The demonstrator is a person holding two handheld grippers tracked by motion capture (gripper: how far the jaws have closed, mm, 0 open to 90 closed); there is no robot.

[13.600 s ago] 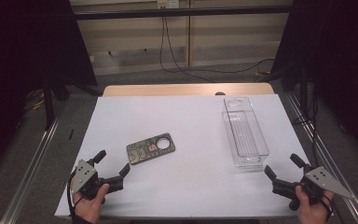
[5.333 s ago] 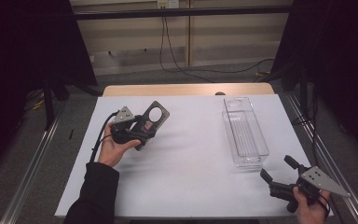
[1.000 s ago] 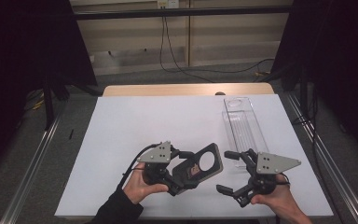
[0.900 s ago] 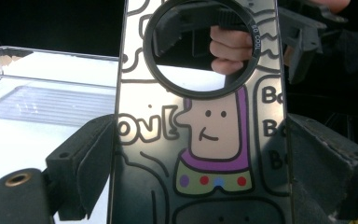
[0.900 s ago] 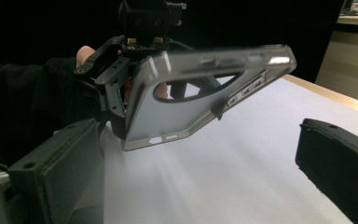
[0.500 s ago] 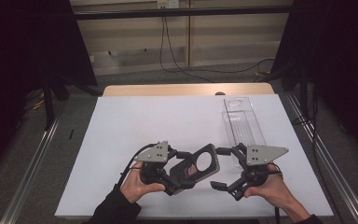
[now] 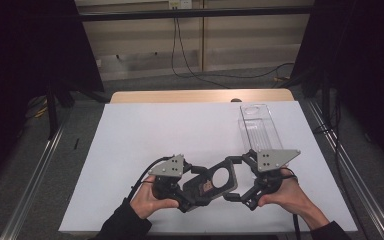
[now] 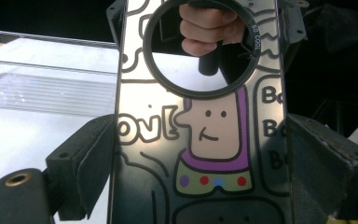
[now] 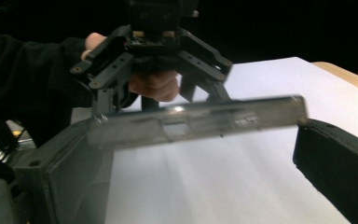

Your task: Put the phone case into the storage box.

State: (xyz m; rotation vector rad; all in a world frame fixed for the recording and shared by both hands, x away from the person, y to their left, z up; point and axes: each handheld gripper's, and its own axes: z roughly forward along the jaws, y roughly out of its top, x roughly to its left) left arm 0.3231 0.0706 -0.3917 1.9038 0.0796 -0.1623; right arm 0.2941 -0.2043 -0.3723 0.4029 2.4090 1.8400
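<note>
My left gripper (image 7: pixel 192 192) is clamped on the phone case (image 7: pixel 214 181); my right gripper's (image 7: pixel 240 179) jaws straddle its far end, not yet closed.

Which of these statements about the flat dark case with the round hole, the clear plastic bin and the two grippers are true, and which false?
1. The left gripper grips the flat dark case with the round hole. True.
2. The dark case lies flat on the white table. False: it is held up between the grippers.
3. The right gripper has its jaws spread around the case's far end. True.
4. The clear plastic bin sits at the table's left edge. False: it stands on the right side.
5. A cartoon figure is printed on the case. True.
</note>
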